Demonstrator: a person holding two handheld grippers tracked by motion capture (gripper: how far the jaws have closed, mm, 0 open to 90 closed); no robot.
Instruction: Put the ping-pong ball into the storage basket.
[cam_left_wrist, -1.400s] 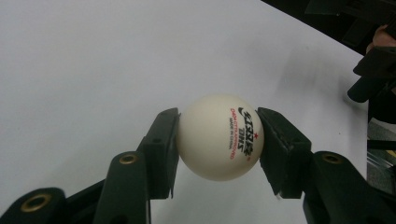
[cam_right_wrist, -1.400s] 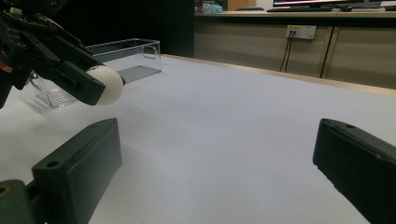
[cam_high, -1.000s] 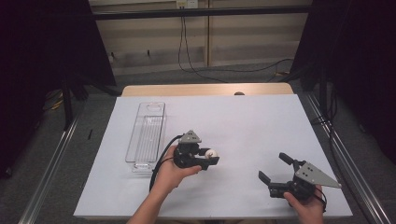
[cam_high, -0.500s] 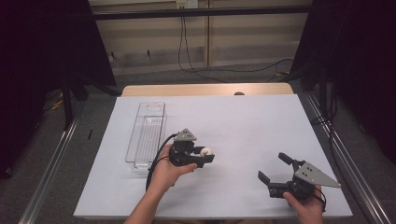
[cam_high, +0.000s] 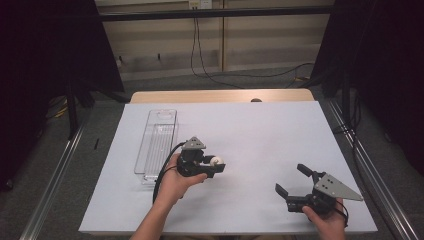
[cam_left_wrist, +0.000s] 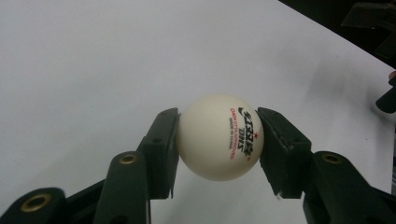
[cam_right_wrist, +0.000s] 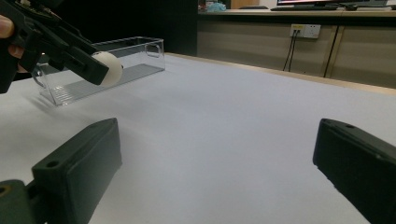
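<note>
The left gripper (cam_high: 216, 165), clamped on the white ball (cam_high: 216, 161), sits slightly nearer the table's left edge and the clear tray (cam_high: 159, 131) than before.

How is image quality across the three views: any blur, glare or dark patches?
High view: the table is evenly lit, surroundings dark. Left gripper view: the ball is sharp with readable print, the far table washed out. Right gripper view: its own right claw is soft up close; the clear tray shows faint reflections.
</note>
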